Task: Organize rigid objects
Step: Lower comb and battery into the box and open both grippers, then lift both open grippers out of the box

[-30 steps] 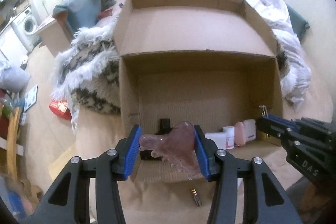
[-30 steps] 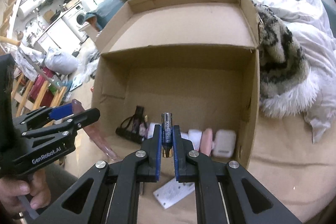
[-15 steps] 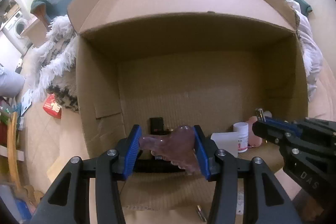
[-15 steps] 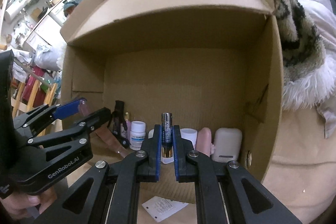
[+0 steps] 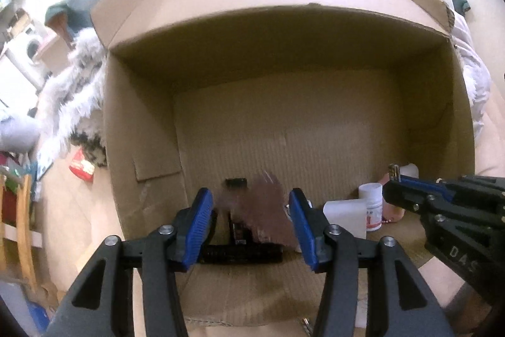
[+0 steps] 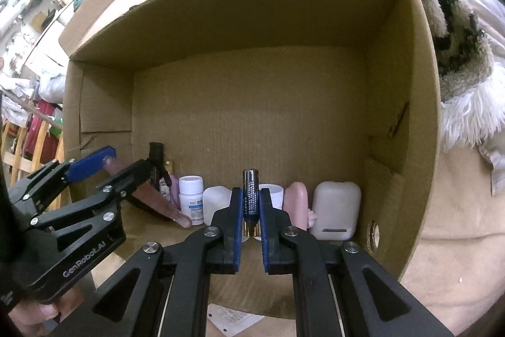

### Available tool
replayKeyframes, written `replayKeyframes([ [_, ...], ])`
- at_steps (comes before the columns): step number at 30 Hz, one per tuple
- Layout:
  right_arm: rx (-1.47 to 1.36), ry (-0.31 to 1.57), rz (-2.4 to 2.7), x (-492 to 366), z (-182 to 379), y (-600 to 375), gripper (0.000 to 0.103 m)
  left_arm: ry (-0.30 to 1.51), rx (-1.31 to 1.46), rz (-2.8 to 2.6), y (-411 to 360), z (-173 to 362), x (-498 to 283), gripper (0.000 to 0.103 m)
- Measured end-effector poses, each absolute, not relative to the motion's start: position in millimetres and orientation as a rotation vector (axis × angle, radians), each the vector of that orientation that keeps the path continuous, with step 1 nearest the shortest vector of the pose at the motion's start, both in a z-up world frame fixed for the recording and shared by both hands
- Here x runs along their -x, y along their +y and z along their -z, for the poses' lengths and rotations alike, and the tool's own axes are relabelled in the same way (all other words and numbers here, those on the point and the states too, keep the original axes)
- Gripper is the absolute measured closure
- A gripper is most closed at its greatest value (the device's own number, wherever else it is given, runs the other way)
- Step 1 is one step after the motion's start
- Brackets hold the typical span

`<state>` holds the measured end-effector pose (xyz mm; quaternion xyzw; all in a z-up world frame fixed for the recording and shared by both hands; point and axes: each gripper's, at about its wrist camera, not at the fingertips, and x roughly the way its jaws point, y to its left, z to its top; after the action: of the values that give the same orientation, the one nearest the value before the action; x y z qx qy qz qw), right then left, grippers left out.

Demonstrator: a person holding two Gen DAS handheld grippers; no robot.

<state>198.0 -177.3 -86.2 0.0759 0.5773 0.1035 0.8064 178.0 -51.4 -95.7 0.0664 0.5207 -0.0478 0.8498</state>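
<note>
A big open cardboard box point(image 5: 284, 131) fills both views, its walls point(image 6: 252, 100) around both grippers. My left gripper point(image 5: 250, 193) is low inside it and its jaws are opening. The purple translucent piece point(image 5: 265, 217) between them is blurred and clear of the left pad. From the right wrist view that piece point(image 6: 157, 204) slants down to the box floor below the left gripper point(image 6: 129, 158). My right gripper point(image 6: 251, 191) is shut on an upright battery point(image 6: 251, 201), just in front of a row of stored items.
Along the near wall stand a black object point(image 6: 156, 160), a white pill bottle point(image 6: 191, 198), white containers point(image 6: 217, 204), a pink item point(image 6: 295, 201) and a white case point(image 6: 334, 210). A fluffy blanket point(image 6: 467, 116) lies right of the box. A paper slip point(image 6: 230, 318) lies in front.
Both grippers have sunk down into the box. The left jaws have widened and the purple piece, gripped before, now hangs loose and blurred between them. The battery stays gripped.
</note>
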Motion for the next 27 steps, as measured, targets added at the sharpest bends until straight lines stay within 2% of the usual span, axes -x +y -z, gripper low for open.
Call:
replayKeyframes([
  [2,-0.183,1.222,-0.229,-198,84,-178,0.092,1.108,-0.144,0.108,-54,98,-177,0.042],
  [5,-0.219,1.204,-0.237,-198,80,-182,0.090,1.121,-0.143,0.116,-56,100,-177,0.039],
  [6,-0.227,1.198,-0.239,-199,79,-183,0.085,1.118,-0.145,0.115,-56,100,-176,0.038],
  [8,-0.253,1.182,-0.255,-198,76,-185,0.070,1.104,-0.148,0.107,-57,97,-177,0.037],
  [9,-0.259,1.176,-0.258,-198,75,-185,0.052,1.099,-0.145,0.106,-56,96,-177,0.037],
  [11,-0.260,1.152,-0.253,-197,71,-185,0.027,1.093,-0.134,0.107,-55,94,-176,0.037],
  [27,-0.295,1.138,-0.237,-189,62,-194,0.026,1.090,-0.101,0.106,-46,63,-156,0.036],
])
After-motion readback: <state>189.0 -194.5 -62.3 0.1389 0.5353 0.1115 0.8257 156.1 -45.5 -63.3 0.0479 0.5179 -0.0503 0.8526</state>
